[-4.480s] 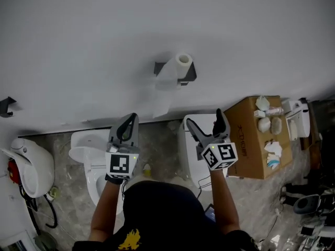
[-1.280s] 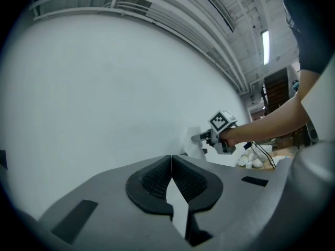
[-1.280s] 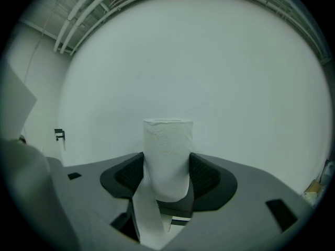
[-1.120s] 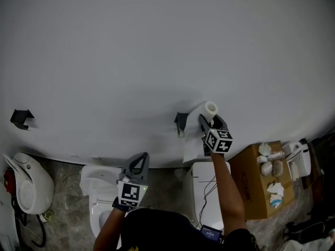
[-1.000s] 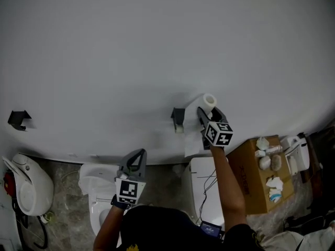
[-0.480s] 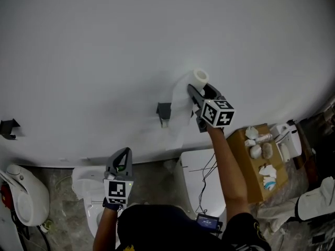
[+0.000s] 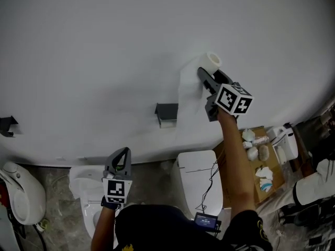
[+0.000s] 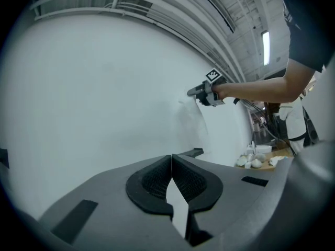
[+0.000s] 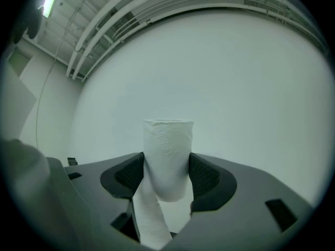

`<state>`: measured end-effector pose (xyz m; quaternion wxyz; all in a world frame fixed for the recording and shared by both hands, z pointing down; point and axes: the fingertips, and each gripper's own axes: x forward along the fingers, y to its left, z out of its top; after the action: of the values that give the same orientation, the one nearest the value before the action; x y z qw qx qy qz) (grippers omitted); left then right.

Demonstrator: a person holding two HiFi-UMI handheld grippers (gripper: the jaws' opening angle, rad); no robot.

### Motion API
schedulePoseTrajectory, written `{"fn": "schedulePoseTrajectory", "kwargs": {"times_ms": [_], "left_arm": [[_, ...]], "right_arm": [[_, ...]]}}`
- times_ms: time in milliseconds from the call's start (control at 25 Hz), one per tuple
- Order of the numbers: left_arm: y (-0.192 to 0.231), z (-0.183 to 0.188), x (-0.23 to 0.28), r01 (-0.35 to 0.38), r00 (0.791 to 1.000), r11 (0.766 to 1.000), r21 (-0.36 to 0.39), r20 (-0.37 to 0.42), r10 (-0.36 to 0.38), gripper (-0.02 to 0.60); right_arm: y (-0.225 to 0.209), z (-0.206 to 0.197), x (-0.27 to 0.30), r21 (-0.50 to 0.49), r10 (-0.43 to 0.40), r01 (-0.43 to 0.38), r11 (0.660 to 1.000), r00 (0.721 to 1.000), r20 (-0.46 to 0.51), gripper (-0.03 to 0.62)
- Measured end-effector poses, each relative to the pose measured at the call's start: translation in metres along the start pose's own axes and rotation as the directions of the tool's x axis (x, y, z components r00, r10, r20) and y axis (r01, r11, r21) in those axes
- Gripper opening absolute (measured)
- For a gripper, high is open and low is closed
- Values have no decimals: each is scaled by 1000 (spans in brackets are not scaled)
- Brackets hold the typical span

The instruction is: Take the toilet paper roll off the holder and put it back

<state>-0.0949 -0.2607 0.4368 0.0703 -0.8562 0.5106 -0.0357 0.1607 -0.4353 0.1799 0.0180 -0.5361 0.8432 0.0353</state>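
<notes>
My right gripper (image 7: pixel 208 76) (image 9: pixel 166 177) is shut on the white toilet paper roll (image 7: pixel 208 63) (image 9: pixel 167 156), held upright between the pads, well above and to the right of the dark wall holder (image 7: pixel 167 111). A loose tail of paper (image 7: pixel 188 90) hangs from the roll down along the wall. The holder is bare. My left gripper (image 7: pixel 120 158) (image 8: pixel 171 178) hangs low, above the toilet, shut with nothing between its pads. In the left gripper view the right gripper (image 8: pixel 203 93) shows raised against the wall.
A white toilet (image 7: pixel 86 184) and a second white unit (image 7: pixel 196 171) stand below the wall. A cardboard box (image 7: pixel 261 163) with small white items sits at the right. Another dark bracket (image 7: pixel 6 124) is far left on the wall.
My right gripper lifted the roll off the holder and carried it up and to the right; the paper tail trails after it. The left gripper stayed put.
</notes>
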Motion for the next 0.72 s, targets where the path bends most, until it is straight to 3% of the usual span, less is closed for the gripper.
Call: {"fn": "schedulePoseTrajectory", "kwargs": {"times_ms": [400, 720], "left_arm": [[3, -7, -9, -6, 1000, 1000, -3, 1, 6, 18], [6, -8, -11, -19, 1000, 1000, -7, -6, 19, 17]], "right_arm": [[20, 33, -3, -7, 49, -49, 999, 997, 65, 259], [15, 34, -2, -41, 33, -30, 999, 997, 72, 259]]}}
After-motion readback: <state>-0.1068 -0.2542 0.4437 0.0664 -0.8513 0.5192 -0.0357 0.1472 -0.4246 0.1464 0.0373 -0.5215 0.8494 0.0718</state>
